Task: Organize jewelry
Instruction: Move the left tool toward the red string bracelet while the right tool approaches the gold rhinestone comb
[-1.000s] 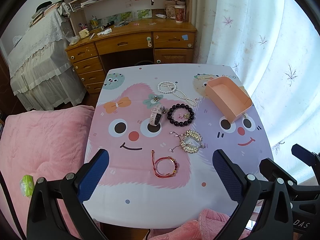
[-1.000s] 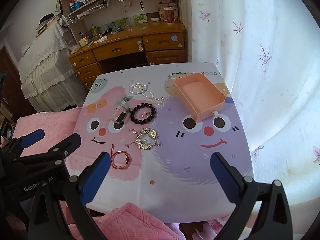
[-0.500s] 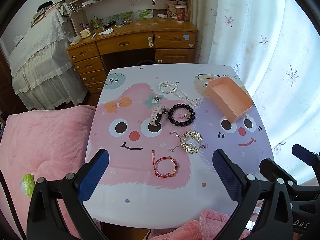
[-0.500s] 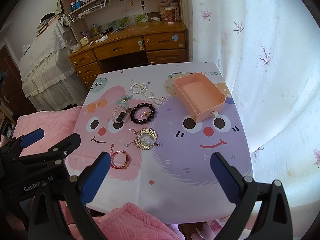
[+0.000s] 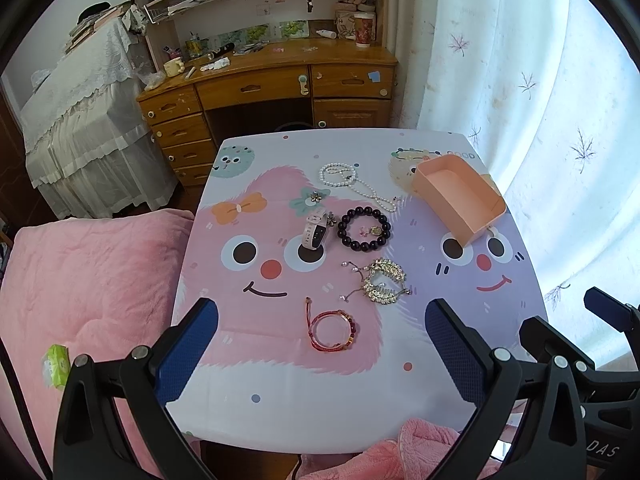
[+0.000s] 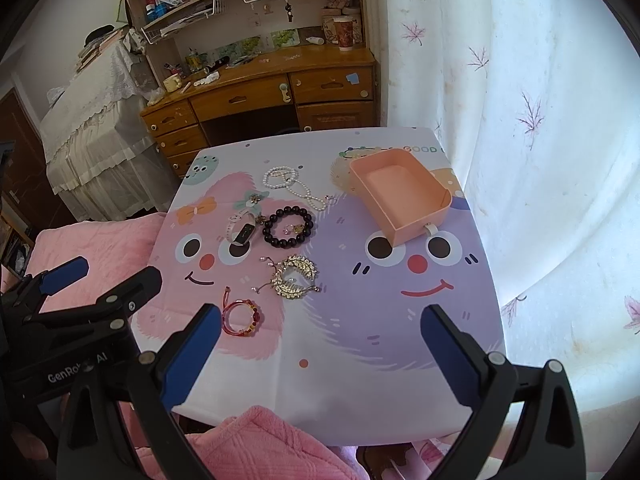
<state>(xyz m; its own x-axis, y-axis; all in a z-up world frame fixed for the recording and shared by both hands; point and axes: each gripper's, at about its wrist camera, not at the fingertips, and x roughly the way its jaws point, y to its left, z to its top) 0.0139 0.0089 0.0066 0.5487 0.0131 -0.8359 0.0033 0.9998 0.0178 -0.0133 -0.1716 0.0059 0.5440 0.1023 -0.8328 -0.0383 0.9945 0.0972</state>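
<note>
Jewelry lies on a cartoon-print table [image 5: 280, 400]: a red string bracelet [image 5: 332, 330], a gold hair clip [image 5: 382, 282], a dark bead bracelet [image 5: 363, 229], a white wristband [image 5: 314, 230] and a pearl necklace [image 5: 352, 182]. An empty orange box [image 5: 460, 196] sits at the far right. My left gripper [image 5: 320, 356] hangs open above the table's near edge, just short of the red bracelet [image 6: 242, 316]. My right gripper [image 6: 320, 354] is open too, with nothing between its fingers, well short of the orange box [image 6: 400, 196].
A pink blanket [image 5: 88, 280] covers the bed left of the table, with a green packet [image 5: 54, 366] on it. A wooden desk [image 5: 272, 84] with shelves stands behind. White curtains [image 5: 540, 120] hang along the right. Pink cloth [image 6: 260, 448] lies below the near edge.
Both grippers have barely moved; the view has drifted very slightly. Nothing on the table has shifted.
</note>
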